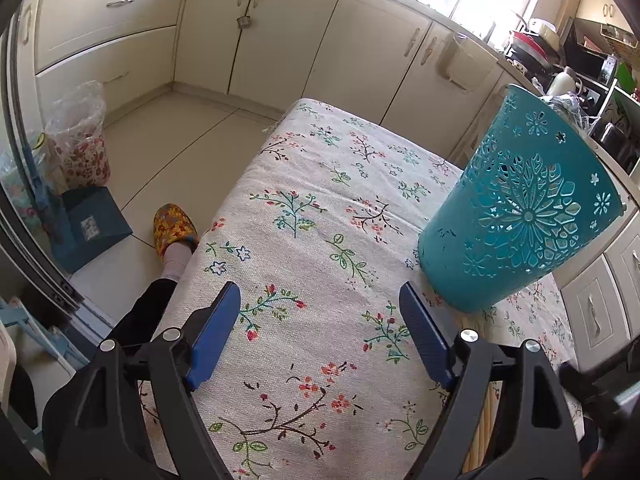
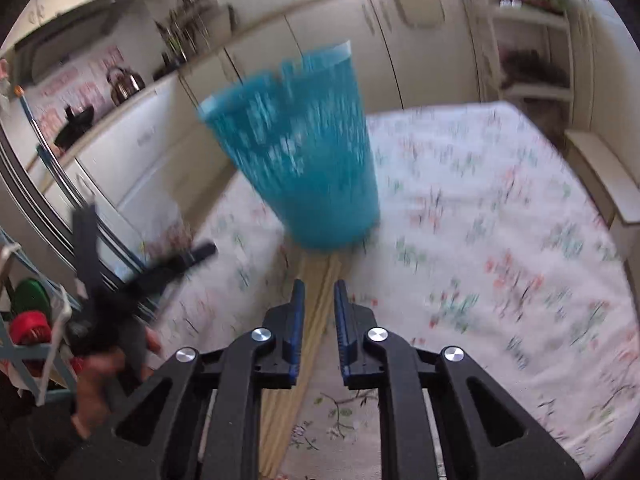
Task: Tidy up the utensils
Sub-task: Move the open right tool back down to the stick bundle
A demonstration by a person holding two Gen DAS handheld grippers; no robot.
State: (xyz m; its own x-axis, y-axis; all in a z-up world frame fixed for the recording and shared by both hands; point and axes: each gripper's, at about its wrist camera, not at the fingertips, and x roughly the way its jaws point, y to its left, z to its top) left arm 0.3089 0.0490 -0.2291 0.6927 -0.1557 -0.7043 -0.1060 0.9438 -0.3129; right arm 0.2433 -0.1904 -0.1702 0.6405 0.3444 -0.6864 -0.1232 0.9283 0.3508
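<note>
- Left gripper (image 1: 320, 292) hangs over the table with its jaws spread wide; its blue ribbed pads (image 1: 214, 332) are well apart, with only cloth showing between them.
- Right gripper (image 2: 319, 284), black angular arms with silver rivets, has its blue pads a narrow slot apart; they do not look pressed onto anything, though the view is smeared by motion.
- Through that slot I see chopsticks (image 2: 282, 428), a flat bundle of pale, slim wooden sticks lying on the table. They run lengthwise under the right gripper towards the foot of the basket.
- From the left side, the same sticks peek out beneath the left gripper's right arm.
- Teal plastic basket (image 1: 520, 216) stands upright on the table just past the far ends of the sticks. It is a tapered round tub, wider at the rim, and its wall is pierced with lacy flower and leaf cut-outs.
- Tablecloth (image 1: 312, 184) is a coarse woven off-white fabric printed with small sprigs in red, green and blue.
- A hand (image 2: 100, 368) holding the left gripper appears blurred at the table's edge.
- Smooth cream cabinets (image 1: 280, 40) with metal handles line the walls above pale floor tiles.
- A person's foot in a patterned yellow slipper (image 1: 174, 228) rests on the floor beside the table.
</note>
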